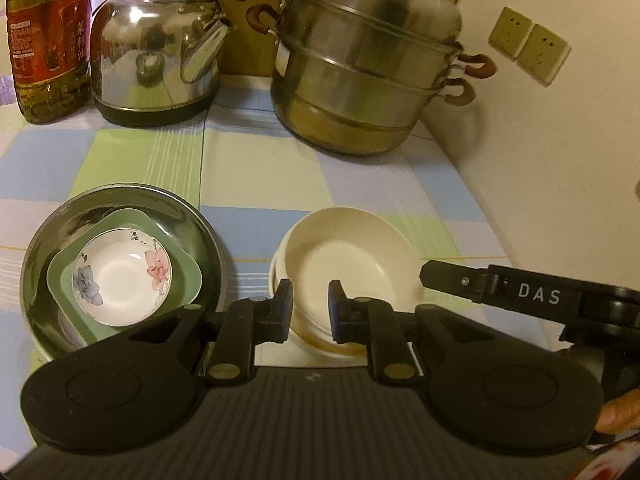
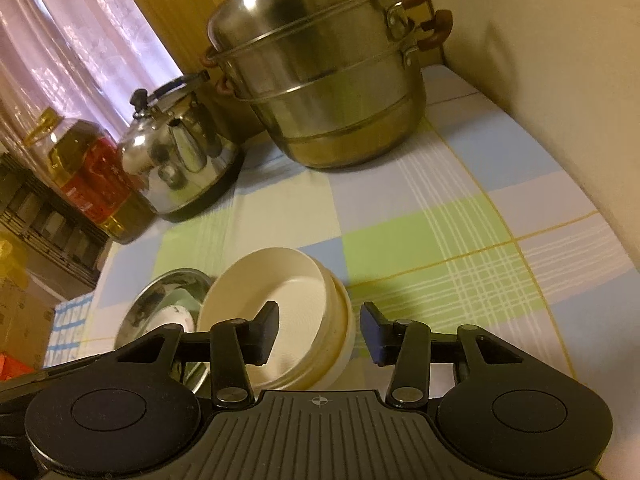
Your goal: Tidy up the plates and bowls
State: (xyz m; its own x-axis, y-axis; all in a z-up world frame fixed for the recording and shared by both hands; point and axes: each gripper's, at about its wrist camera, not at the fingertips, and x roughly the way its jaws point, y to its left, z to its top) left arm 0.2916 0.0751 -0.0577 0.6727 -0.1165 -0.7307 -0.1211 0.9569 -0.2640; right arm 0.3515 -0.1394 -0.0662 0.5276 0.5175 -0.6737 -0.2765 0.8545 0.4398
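Cream bowls (image 1: 352, 268) beside steel basin (image 1: 52, 248)

Cream plate (image 1: 352, 264) (floral bowl (image 1: 122, 276) beside)

Left wrist view sat low over the near edge of the checked tablecloth (image 1: 260, 168), looking forward and down along its fingers, close on the cream bowls (image 1: 352, 264) with the steel basin (image 1: 120, 264) just to their left. Right wrist view sat lower still and rolled, facing the same cream bowls (image 2: 280, 320) from their right. Both views shared the bowls, basin (image 2: 160, 300), kettle (image 1: 156, 44) (image 2: 180, 160), steamer pot (image 1: 368, 60) (image 2: 320, 80) and oil bottle (image 1: 48, 40) (image 2: 88, 176).
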